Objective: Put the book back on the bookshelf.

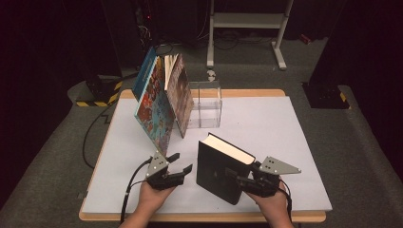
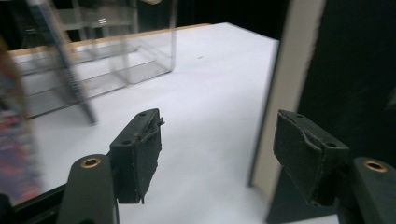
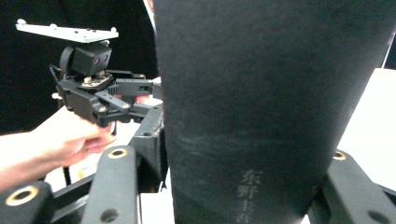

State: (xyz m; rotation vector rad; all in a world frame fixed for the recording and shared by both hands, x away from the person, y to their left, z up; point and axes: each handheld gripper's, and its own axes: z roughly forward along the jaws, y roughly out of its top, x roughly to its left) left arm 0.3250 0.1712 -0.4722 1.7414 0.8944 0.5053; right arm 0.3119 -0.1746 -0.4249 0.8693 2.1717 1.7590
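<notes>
Dark grey carpet surrounds a wooden table (image 1: 247, 93) whose top is covered by a pale sheet, and behind it stands a white metal frame (image 1: 247, 21).

On the near part of the sheet a thick black book (image 1: 219, 171) stands upright on its lower edge, tilted a little, with its cream page block facing up and to the right. The right gripper (image 1: 236, 176) grasps this book: in the right gripper view the black spine with small printed characters sits between the 2 jaws, and both jaws lie against the covers. The book stands near the front edge of the table, roughly at its middle.

The left gripper (image 1: 183, 164) is just beside the book on its left, released, with nothing between its pads (image 2: 140, 158). In the left gripper view 1 pad stands close in front of the book's cover, but I cannot tell if it touches.

At the far left, 3 colourful picture books (image 1: 161, 97) lean together against a clear acrylic box (image 1: 205, 104). Between these books and the black book there is a bare strip of sheet. To the right of the black book the sheet is free up to the right edge. The far right quarter is free too.
</notes>
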